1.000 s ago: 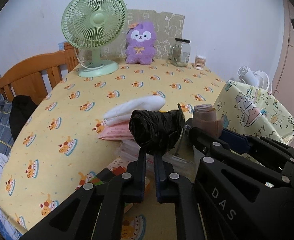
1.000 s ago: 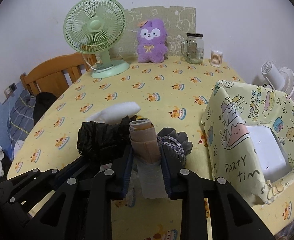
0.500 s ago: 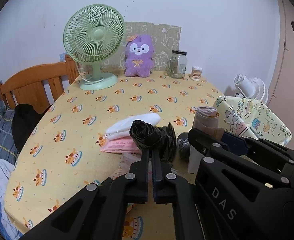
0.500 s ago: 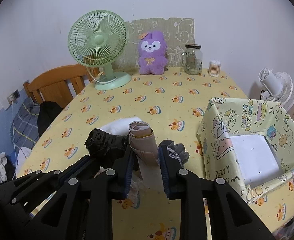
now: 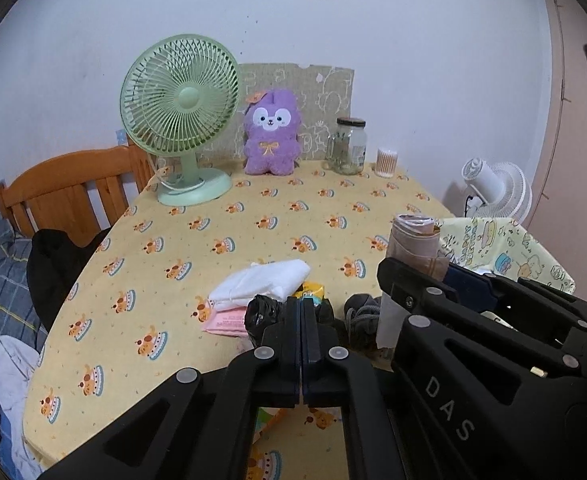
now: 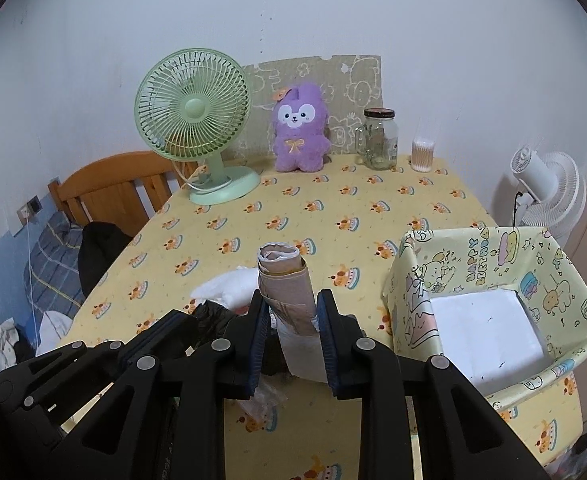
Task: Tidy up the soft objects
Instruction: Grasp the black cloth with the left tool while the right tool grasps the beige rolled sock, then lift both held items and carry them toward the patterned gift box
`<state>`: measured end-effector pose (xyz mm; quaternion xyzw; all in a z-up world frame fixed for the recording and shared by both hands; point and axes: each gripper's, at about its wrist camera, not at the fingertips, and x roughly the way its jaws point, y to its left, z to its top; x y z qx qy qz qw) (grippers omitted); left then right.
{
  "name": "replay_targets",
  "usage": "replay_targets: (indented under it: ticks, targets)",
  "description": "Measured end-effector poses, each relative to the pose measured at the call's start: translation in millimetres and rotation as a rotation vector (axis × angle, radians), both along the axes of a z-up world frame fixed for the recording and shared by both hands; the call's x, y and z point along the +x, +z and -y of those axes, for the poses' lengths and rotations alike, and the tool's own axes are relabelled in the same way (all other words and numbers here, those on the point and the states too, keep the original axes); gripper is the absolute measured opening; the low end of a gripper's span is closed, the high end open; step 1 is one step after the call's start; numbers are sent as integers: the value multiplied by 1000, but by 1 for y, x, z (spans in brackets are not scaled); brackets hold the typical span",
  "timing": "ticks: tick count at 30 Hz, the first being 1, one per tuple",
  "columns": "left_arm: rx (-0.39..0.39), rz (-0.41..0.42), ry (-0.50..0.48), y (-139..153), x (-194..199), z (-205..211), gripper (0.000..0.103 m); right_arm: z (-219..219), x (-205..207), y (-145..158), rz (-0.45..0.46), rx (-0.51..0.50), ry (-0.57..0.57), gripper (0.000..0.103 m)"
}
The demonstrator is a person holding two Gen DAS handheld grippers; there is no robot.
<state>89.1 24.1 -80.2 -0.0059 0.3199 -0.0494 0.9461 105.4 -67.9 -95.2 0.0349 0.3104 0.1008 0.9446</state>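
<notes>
My right gripper is shut on a rolled beige cloth and holds it upright above the table; the roll also shows in the left wrist view. My left gripper is shut, fingers pressed together, with a crumpled black bag just beyond and below its tips; whether it still pinches the bag I cannot tell. On the table lie a folded white cloth, a pink packet and a grey sock. A yellow patterned box stands open at the right.
At the back stand a green fan, a purple plush, a glass jar and a cotton-swab tub. A wooden headboard and bedding lie left. A white fan stands beyond the right edge.
Both grippers have risen and pulled back from the table. The beige roll rose with the right gripper. The black bag has slipped lower at the left gripper's tips, which have closed together.
</notes>
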Motion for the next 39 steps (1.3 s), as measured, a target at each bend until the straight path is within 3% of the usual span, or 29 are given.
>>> replay_targets:
  ticks: [1, 2, 5, 7, 19, 21, 27, 33, 36, 39]
  targets:
    - [-6, -12, 4, -2, 2, -1, 3, 0, 1, -2, -7, 3, 3, 28]
    - [-14, -26, 8, -6, 3, -2, 22, -1, 1, -4, -11, 0, 4, 28]
    - [-22, -46, 47, -14, 7, -8, 59, -4, 1, -10, -22, -5, 18, 28]
    - [-12, -48, 49, -17, 10, -9, 67, -5, 3, -14, -29, -3, 23, 28]
    - [-39, -128, 18, -44, 36, -8, 66, -6, 28, -39, -105, -25, -6, 28]
    - [-58, -140, 4, -48, 40, -10, 47, -5, 31, -42, -118, -26, -9, 28]
    - [-61, -126, -13, -47, 39, -9, 28, -5, 36, -45, -128, -32, -8, 28]
    - [-48, -93, -5, -34, 31, -6, 25, -5, 29, -35, -98, -22, -7, 28]
    - [-33, -68, -1, -26, 26, -5, 25, -3, 24, -29, -80, -20, -5, 18]
    - [-28, -48, 1, -19, 23, -4, 25, -1, 19, -22, -60, -17, -5, 17]
